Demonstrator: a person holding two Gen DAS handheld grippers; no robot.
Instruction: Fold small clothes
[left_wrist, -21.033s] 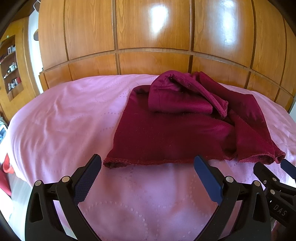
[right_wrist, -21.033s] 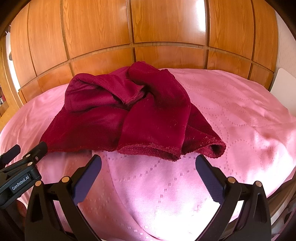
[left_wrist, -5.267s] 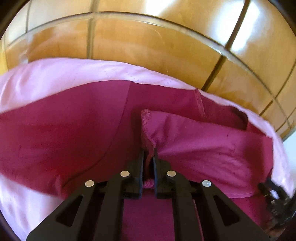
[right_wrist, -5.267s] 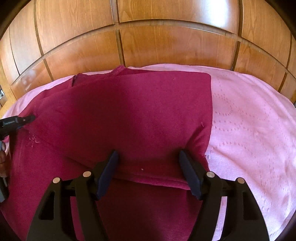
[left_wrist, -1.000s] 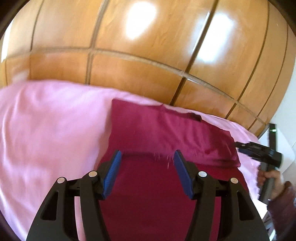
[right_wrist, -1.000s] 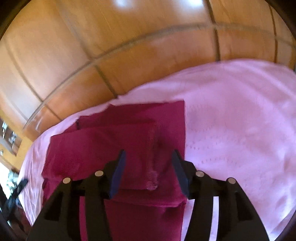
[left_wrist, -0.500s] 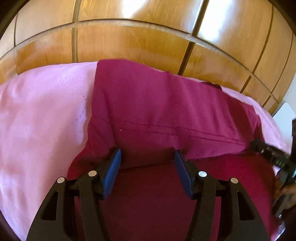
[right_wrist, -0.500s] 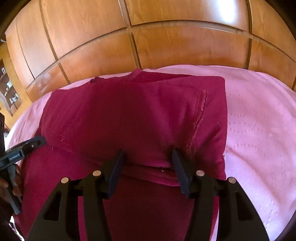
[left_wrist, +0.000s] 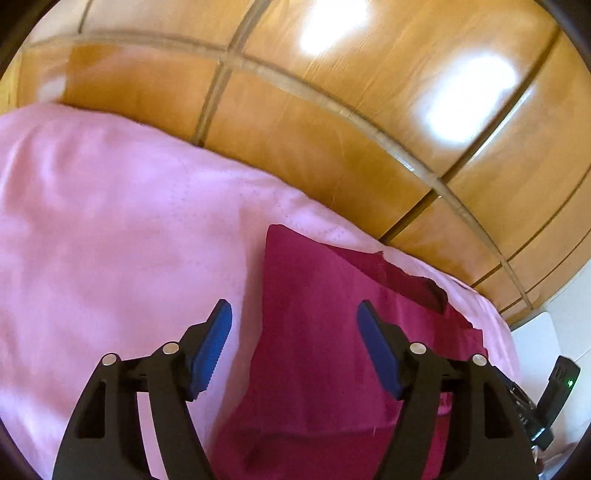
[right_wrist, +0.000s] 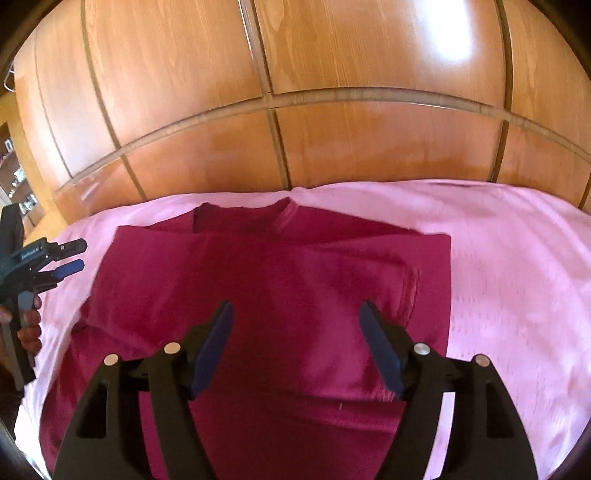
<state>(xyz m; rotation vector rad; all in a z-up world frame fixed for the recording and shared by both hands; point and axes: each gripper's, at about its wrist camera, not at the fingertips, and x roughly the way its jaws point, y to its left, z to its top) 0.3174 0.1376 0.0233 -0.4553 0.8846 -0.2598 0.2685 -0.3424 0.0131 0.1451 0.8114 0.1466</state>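
A dark red garment (right_wrist: 295, 291) lies flat on the pink bedspread (right_wrist: 517, 280), its upper part folded down over the lower part. It also shows in the left wrist view (left_wrist: 317, 332). My right gripper (right_wrist: 295, 325) is open and empty above the garment's middle. My left gripper (left_wrist: 293, 328) is open and empty above the garment's left edge. The left gripper also shows at the left of the right wrist view (right_wrist: 66, 258), off the cloth. Part of the right gripper (left_wrist: 554, 391) shows at the lower right of the left wrist view.
Glossy wooden wardrobe doors (right_wrist: 295, 110) stand right behind the bed. A white surface (left_wrist: 543, 336) sits beyond the bed's right end. Shelves with small items (right_wrist: 14, 177) are at the far left.
Both grippers have lifted and pulled back from the fold, opening wider. The folded upper part now lies flat. The left gripper has swung to the garment's left edge.
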